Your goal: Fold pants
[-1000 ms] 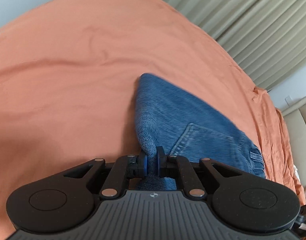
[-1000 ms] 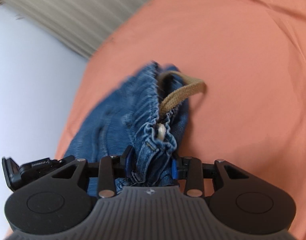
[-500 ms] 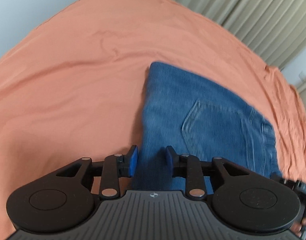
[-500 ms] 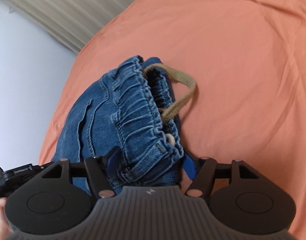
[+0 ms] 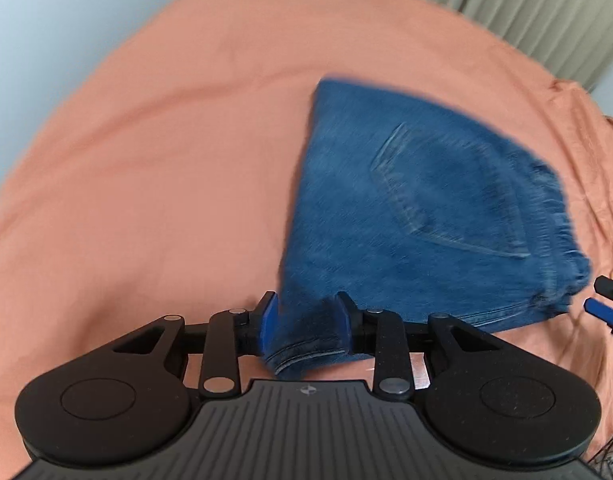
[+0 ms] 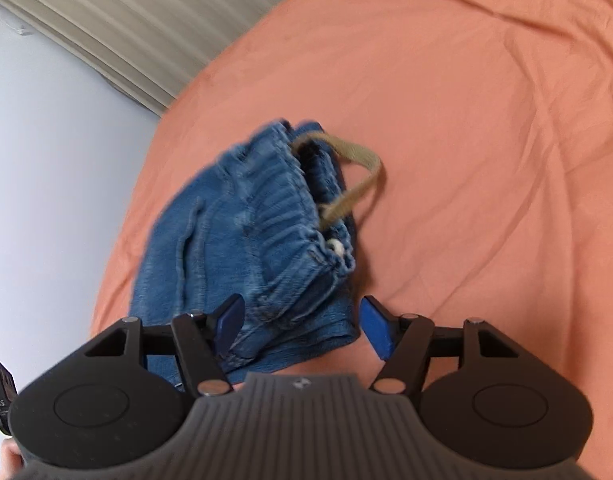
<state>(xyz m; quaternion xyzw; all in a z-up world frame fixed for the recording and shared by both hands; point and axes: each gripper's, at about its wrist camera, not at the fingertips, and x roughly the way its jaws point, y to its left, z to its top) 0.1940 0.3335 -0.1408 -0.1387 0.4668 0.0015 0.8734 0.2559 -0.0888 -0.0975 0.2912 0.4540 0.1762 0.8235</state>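
The folded pants (image 5: 418, 208) lie flat on the orange bedsheet (image 5: 154, 168), a compact blue denim bundle reaching forward and to the right from the left gripper (image 5: 306, 322). That gripper's blue-padded jaws stand apart, with the near corner of the denim lying loose between them; whether either pad touches the cloth cannot be told, but the gap is wider than the fold it brackets. At the far right edge of the left wrist view the tips of the right gripper (image 5: 604, 306) show just beside the waistband end of the bundle. In the right wrist view the right gripper (image 6: 302, 326) is also spread wide, its jaws on either side of the near edge of the pants (image 6: 242, 240) without pinching it. The denim is a mid-blue, slightly fuzzy weave with paler stitched seams; a back pocket (image 5: 438, 196) faces up, and the elastic waistband (image 6: 290, 204) is gathered into tight ribs. A tan woven drawstring (image 6: 358, 176) loops out of the waistband onto the sheet, ending in a small white knot or bead. The sheet is soft and lightly creased, spreading broadly to the left and ahead of the bundle. Pleated beige curtains (image 6: 118, 20) and a pale wall (image 6: 46, 160) bound the bed's far edges.
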